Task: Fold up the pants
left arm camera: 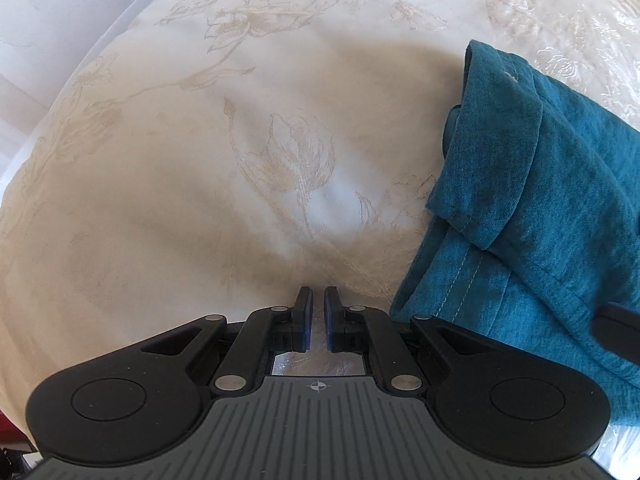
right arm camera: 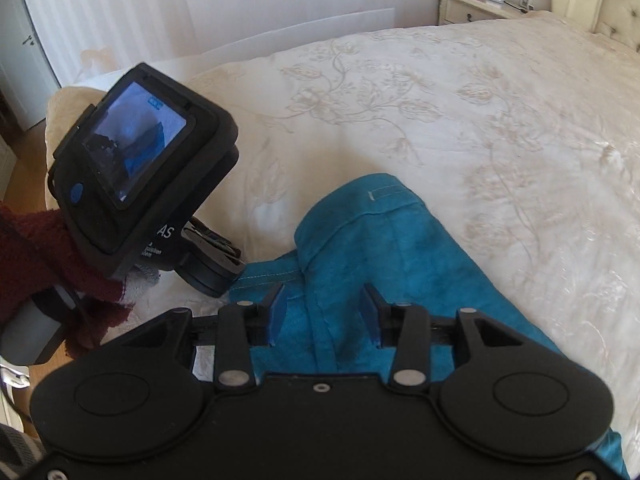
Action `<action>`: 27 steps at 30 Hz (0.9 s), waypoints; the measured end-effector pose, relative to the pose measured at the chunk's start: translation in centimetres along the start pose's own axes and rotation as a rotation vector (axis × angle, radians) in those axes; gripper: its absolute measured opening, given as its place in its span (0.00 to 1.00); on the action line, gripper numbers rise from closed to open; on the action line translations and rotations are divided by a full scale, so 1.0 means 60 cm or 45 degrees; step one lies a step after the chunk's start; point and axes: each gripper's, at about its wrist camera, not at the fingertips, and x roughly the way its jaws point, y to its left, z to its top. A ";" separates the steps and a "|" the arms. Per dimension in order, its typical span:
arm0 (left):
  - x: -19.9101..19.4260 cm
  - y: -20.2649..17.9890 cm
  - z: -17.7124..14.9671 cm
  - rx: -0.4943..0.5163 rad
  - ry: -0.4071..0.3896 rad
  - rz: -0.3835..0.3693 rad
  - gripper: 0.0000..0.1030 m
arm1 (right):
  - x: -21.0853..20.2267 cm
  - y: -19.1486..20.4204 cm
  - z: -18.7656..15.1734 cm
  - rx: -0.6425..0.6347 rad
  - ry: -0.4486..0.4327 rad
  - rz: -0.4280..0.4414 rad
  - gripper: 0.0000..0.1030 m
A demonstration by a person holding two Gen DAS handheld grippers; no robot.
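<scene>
Cream embroidered bed [right arm camera: 500, 120] carries your teal pants [right arm camera: 360, 248], folded. Your right gripper [right arm camera: 323, 300] hangs over them, jaws spread, seemingly not touching. Your left gripper [left arm camera: 319, 300], jaws pressed together and empty, sits just beside them.

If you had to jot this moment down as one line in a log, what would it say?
task: fold pants | pants: teal, folded on bedspread | left tongs: shut, empty, beside pants | right tongs: open over pants

One teal pants [right arm camera: 360, 248], centre-bottom of right wrist view. Two grippers: left gripper [left arm camera: 319, 312], right gripper [right arm camera: 324, 312]. One bed [right arm camera: 500, 128]. One nightstand [right arm camera: 468, 6], upper right.
</scene>
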 end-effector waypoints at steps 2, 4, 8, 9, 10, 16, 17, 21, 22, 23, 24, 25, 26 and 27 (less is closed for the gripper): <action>0.004 0.007 0.001 -0.022 0.001 -0.024 0.08 | 0.033 0.012 0.003 -0.051 0.039 -0.004 0.49; 0.006 0.013 0.001 -0.035 0.003 -0.047 0.08 | 0.060 0.021 -0.002 -0.110 0.083 -0.024 0.49; 0.009 0.030 -0.003 -0.047 0.004 -0.083 0.08 | 0.100 0.035 -0.021 -0.277 0.155 -0.146 0.34; 0.011 0.045 -0.005 -0.052 0.004 -0.092 0.08 | 0.102 0.032 -0.025 -0.293 0.155 -0.166 0.26; 0.012 0.049 -0.005 -0.059 0.005 -0.099 0.08 | 0.101 0.026 -0.026 -0.281 0.159 -0.167 0.14; 0.009 0.070 -0.002 -0.081 0.003 -0.130 0.08 | 0.007 -0.026 -0.006 -0.006 0.044 0.083 0.11; 0.006 0.075 -0.002 -0.089 0.001 -0.138 0.08 | -0.011 -0.028 -0.005 0.023 0.027 0.153 0.11; -0.027 0.120 0.002 -0.203 -0.042 -0.123 0.08 | -0.023 -0.010 -0.015 0.025 0.063 0.231 0.12; -0.036 0.133 0.003 -0.231 -0.055 -0.103 0.08 | -0.012 -0.004 -0.020 0.024 0.080 0.228 0.13; -0.044 0.144 0.003 -0.253 -0.070 -0.086 0.08 | 0.003 0.000 -0.025 0.031 0.099 0.218 0.17; -0.056 0.157 0.005 -0.277 -0.092 -0.066 0.08 | 0.020 0.004 -0.029 0.045 0.131 0.212 0.17; -0.065 0.165 0.007 -0.285 -0.112 -0.048 0.08 | 0.034 0.007 -0.033 0.056 0.160 0.212 0.17; -0.077 0.168 0.012 -0.281 -0.140 -0.026 0.08 | 0.044 0.017 -0.037 0.061 0.185 0.215 0.20; -0.090 0.169 0.018 -0.269 -0.168 -0.014 0.08 | 0.050 0.020 -0.040 0.057 0.193 0.215 0.22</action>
